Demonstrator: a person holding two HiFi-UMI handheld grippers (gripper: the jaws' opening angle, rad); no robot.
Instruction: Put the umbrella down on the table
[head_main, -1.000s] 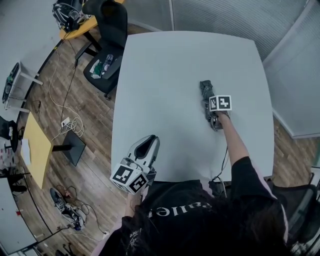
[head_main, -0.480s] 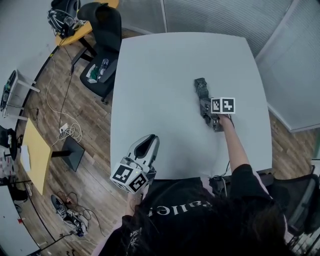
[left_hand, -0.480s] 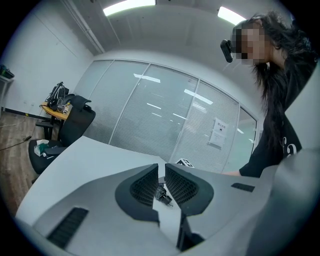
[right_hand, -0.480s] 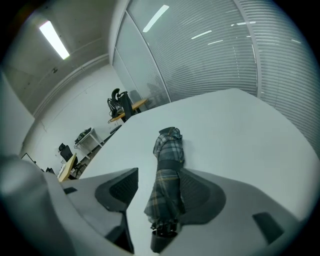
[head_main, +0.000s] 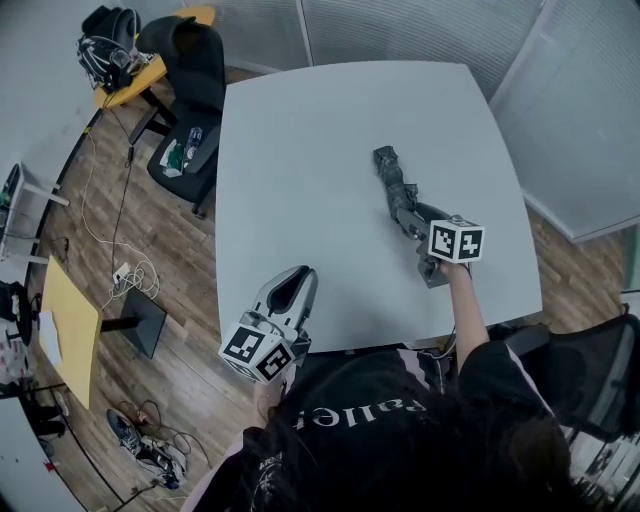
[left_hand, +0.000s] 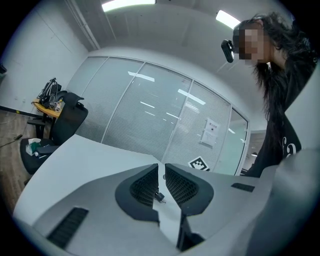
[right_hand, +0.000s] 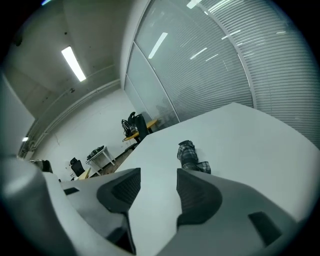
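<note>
The folded plaid umbrella lies flat on the grey table, right of the middle. The right gripper view has the umbrella lying beyond the right jaw. My right gripper hangs above the umbrella's near end, clear of it. Its jaws stand apart and are closing with only bare tabletop between them. My left gripper hovers over the table's near edge, far from the umbrella. Its jaws are drawn together with a thin slit and nothing held.
A black office chair stands off the table's far left corner beside a yellow desk. Cables lie on the wood floor at the left. Glass walls with blinds run behind the table.
The right gripper has lifted off the umbrella and drawn back toward the person; the umbrella stays lying on the table. The left gripper has hardly moved.
</note>
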